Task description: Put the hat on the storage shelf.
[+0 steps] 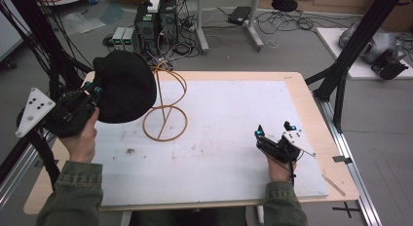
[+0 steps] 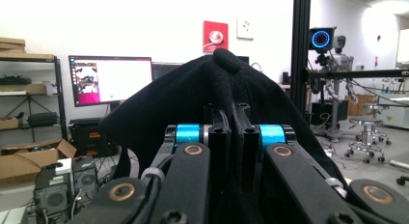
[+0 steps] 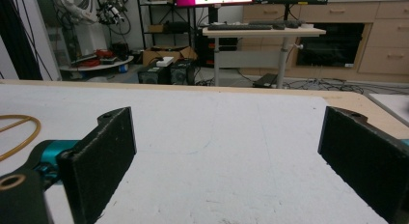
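A black knit hat hangs in the air over the table's left side, pinched at its edge by my left gripper. In the left gripper view the two jaws stand pressed together on the hat, whose cloth rises above them. Just right of the hat stands a wire stand of golden rings, its round base on the white mat. My right gripper rests low on the mat at the right, jaws wide apart with nothing between them. Its two black pads frame bare mat.
The white mat covers most of the wooden table. A black frame post rises at the table's right edge. Computers and cables lie on the floor beyond the far edge. The stand's base ring shows left of the right gripper.
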A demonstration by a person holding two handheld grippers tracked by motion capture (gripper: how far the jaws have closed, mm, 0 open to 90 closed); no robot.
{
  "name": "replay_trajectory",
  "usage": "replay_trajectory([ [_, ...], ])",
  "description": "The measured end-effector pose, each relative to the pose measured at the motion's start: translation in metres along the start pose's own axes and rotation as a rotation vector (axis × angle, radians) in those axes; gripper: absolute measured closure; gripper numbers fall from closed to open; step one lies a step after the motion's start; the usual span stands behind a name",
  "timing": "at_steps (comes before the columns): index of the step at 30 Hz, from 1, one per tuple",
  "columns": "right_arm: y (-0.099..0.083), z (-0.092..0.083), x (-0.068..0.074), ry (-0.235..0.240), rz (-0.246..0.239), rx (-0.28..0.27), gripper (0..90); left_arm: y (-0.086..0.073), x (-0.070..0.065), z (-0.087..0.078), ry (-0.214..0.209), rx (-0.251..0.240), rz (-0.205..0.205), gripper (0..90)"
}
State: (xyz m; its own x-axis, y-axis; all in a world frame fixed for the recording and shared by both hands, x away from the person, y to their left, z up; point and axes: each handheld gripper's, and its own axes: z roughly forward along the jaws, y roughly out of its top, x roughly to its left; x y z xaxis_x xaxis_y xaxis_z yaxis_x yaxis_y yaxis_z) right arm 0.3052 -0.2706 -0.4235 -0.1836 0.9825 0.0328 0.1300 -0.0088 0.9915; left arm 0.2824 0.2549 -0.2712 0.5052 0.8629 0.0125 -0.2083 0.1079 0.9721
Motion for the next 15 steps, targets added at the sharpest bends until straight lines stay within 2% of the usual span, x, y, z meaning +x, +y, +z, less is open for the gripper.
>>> replay_trajectory([
  [8, 0.0, 0.0, -0.001, -0.003, 0.0, -0.001, 5.2, 0.005, -0.009, 0.031, -0.041, 0.005, 0.006, 86.9],
  [15, 0.001, -0.001, -0.002, -0.001, 0.007, -0.007, 5.2, 0.003, -0.015, 0.055, -0.065, 0.043, 0.018, 86.9],
])
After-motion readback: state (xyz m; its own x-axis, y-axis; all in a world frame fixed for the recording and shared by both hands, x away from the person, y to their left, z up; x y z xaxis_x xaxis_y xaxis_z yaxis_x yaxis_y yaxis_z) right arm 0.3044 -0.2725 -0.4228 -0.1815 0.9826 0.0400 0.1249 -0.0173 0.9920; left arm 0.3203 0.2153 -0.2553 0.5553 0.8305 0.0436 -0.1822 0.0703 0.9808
